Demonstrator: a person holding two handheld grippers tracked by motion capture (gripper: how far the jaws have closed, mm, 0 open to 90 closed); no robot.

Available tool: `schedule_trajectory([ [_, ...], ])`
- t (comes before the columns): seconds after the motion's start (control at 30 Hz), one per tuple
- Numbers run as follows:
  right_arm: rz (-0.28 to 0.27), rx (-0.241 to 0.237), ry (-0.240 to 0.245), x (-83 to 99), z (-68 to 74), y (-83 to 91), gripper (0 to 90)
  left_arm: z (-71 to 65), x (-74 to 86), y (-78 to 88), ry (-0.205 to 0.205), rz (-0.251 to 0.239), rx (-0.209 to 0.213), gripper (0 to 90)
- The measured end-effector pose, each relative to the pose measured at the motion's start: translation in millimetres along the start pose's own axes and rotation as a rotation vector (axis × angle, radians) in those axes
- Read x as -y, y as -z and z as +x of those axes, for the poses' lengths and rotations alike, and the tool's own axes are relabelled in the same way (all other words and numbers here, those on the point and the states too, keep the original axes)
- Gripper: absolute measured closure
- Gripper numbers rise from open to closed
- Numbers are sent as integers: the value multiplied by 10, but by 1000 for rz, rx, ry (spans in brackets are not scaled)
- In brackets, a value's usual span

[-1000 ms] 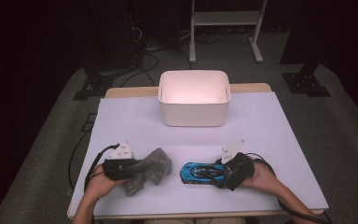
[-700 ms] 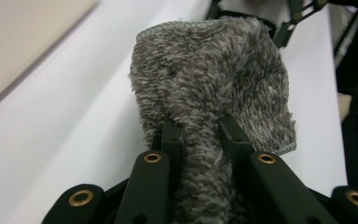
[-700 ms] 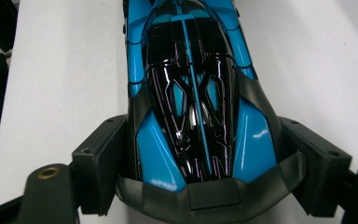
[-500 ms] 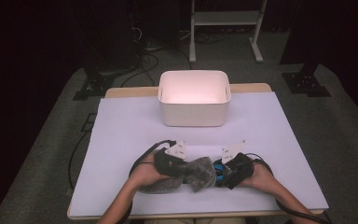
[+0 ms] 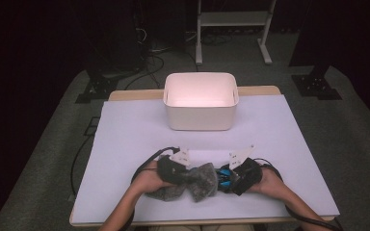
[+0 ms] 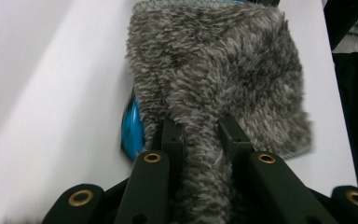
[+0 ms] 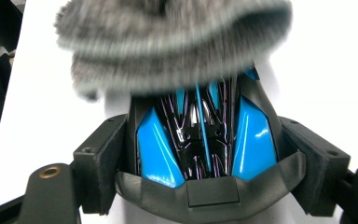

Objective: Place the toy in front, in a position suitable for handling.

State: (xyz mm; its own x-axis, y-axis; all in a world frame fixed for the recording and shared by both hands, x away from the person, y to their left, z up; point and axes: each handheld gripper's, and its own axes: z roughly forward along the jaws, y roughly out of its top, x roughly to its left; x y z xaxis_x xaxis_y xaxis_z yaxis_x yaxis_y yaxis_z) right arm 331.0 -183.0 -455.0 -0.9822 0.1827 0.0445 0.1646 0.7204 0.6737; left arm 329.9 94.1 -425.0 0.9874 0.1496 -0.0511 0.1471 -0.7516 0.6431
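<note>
Left gripper (image 6: 200,135) is clenching the grey shaggy cloth (image 6: 219,70) over the blue toy car (image 7: 203,140); right gripper (image 7: 203,154) is grasping the car.

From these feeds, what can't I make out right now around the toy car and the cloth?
- Toy car: its far end is covered by the grey cloth in the right gripper view; in the high view the cloth and right gripper hide most of it.
- Cloth edge nearest the camera in the right gripper view: blurred.
- White bin: its floor is washed out by glare in the high view.
- Left gripper fingers: buried in cloth pile.
</note>
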Motion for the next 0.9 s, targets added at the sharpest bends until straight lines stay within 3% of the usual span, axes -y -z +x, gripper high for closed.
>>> schedule_trajectory([
  [0.13, 10, 3, -9, -23, 3, -5, 214, -13, 232, 85, 40, 18, -14, 760],
  [0.2, 13, -1, -13, -68, 10, -28, 190, -19, 263, 94, 47, 11, -15, 760],
  [0.27, 23, -1, -8, -140, 30, -74, 165, -30, 259, 82, 46, 6, -16, 759],
  [0.4, 64, 15, 65, -278, 59, -225, 170, -39, 242, 62, 43, -7, -9, 758],
  [0.5, 66, -5, 71, -364, 50, -279, 246, -30, 258, 76, 48, -18, -2, 758],
  [0.77, 49, -56, 56, -390, -13, -293, 252, -32, 295, 221, 60, -49, -7, 759],
  [0.9, 54, -93, 89, -476, 45, -362, 253, -42, 284, 306, 54, -69, -14, 759],
])
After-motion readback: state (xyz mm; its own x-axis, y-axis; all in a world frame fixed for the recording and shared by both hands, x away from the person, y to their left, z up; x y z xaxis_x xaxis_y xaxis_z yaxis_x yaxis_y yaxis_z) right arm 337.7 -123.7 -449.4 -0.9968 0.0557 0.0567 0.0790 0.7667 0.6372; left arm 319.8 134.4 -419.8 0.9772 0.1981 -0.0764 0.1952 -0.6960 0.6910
